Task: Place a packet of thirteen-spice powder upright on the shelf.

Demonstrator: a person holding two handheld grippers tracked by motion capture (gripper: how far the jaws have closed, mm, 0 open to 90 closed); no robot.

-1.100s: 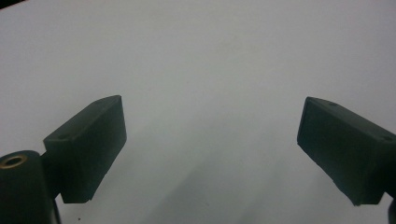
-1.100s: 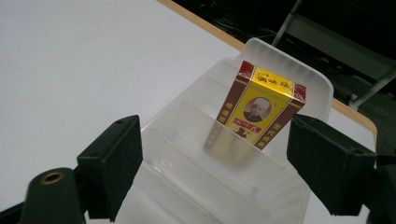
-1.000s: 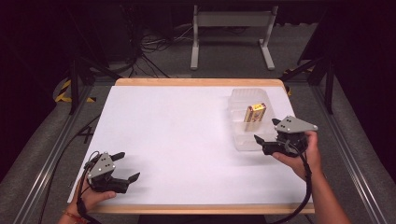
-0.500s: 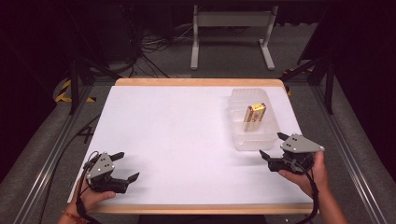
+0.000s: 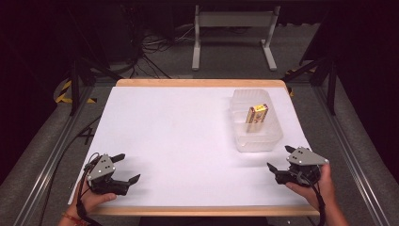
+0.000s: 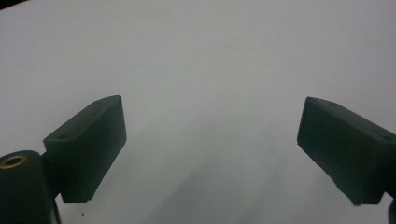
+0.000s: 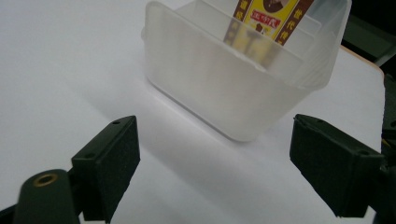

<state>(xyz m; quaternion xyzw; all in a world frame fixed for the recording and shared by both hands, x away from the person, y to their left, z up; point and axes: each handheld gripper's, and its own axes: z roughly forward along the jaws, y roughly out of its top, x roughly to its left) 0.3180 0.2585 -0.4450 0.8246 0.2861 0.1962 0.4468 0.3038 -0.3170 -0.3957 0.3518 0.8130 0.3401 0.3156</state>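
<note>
While both sit low on the white table [image 5: 188, 141], right gripper [image 5: 281, 159] is wide open w/ nothing in it, clear tub [image 5: 256, 141] just ahead; yellow packet [image 5: 257, 117] inside; left gripper [image 5: 126, 167] wide open too, nothing betw. jaws.

lab | dark room | floor cables [image 5: 155, 47] | metal stand [image 5: 234, 33]

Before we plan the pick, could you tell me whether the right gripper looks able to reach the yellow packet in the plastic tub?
Probably yes: the right gripper is open, the tub is lidless, and the packet stands exposed inside.
</note>
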